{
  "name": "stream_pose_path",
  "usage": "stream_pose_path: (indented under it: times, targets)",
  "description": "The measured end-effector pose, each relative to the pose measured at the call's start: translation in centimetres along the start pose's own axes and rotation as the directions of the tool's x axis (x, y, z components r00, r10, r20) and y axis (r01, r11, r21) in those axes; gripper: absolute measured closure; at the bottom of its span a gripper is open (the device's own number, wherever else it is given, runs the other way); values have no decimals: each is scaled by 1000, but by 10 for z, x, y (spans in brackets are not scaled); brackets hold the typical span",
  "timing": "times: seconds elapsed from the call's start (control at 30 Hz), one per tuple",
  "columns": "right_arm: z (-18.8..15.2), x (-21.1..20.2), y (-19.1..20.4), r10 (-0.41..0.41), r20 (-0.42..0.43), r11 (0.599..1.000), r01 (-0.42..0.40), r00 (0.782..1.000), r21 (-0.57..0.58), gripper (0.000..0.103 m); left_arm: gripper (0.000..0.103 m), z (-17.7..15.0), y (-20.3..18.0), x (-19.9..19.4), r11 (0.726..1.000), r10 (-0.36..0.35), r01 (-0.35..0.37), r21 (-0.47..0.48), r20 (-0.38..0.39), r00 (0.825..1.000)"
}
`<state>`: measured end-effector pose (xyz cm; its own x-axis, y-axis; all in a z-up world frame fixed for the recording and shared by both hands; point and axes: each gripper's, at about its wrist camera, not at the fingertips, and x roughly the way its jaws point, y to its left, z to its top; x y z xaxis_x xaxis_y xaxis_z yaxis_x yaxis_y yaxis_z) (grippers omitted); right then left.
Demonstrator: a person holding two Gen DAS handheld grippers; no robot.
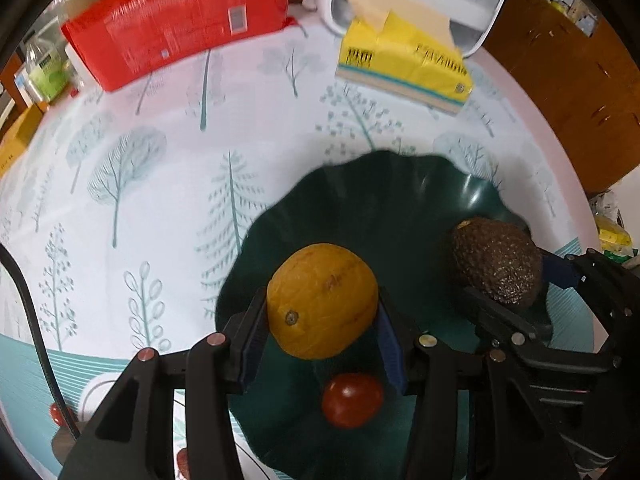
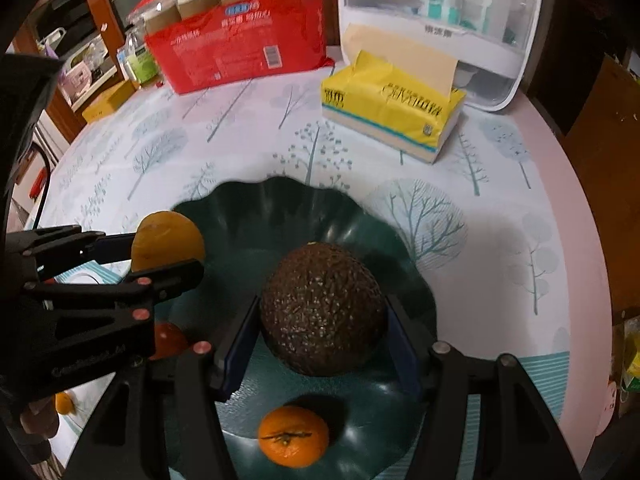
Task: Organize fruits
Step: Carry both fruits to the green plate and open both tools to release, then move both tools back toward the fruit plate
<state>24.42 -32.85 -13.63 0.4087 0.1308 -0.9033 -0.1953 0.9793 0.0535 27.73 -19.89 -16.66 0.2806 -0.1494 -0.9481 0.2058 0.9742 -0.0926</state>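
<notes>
My left gripper (image 1: 322,330) is shut on a yellow-orange citrus fruit (image 1: 322,300) and holds it over the dark green scalloped plate (image 1: 360,200). A red tomato (image 1: 352,400) lies on the plate below it. My right gripper (image 2: 322,338) is shut on a dark bumpy avocado (image 2: 324,308) above the same plate (image 2: 280,208). A small orange tangerine (image 2: 293,436) lies on the plate under it. The avocado (image 1: 496,260) also shows in the left wrist view, and the citrus fruit (image 2: 168,240) with the left gripper (image 2: 160,256) shows in the right wrist view.
A yellow tissue pack (image 2: 392,108), a red package of bottles (image 2: 240,40) and a white storage box (image 2: 440,20) stand at the back of the tree-print tablecloth (image 1: 160,160). A small tomato (image 1: 60,416) and an orange fruit (image 2: 64,402) lie off the plate at the near left.
</notes>
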Motion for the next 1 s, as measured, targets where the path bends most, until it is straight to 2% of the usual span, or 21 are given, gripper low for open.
stream_pose_path:
  times: [0.1, 0.23, 0.3, 0.63, 0.87, 1.0]
  targets:
    - [-6, -1, 4, -17, 30, 999, 19, 999, -38, 40, 49, -3, 1, -1, 1000, -5, 5, -7, 5, 1000]
    - [-10, 0, 12, -46, 32, 995, 49, 998, -90, 36, 26, -5, 1, -6, 1000, -11, 11, 0, 16, 1000]
    - [-13, -2, 15, -50, 33, 993, 53, 998, -107, 33, 23, -8, 0, -9, 1000, -10, 10, 10, 18, 1000]
    - [-24, -38, 27, -65, 99, 991, 76, 993, -114, 32, 15, -29, 5, -51, 1000, 3, -4, 17, 55, 998]
    - [-35, -81, 38, -69, 160, 992, 84, 985, -90, 32, 12, -56, 15, -110, 1000, -3, 3, 2, 131, 991]
    - [-44, -101, 52, -70, 182, 992, 88, 981, -88, 32, 12, -74, 23, -140, 1000, 19, -20, 4, 173, 985]
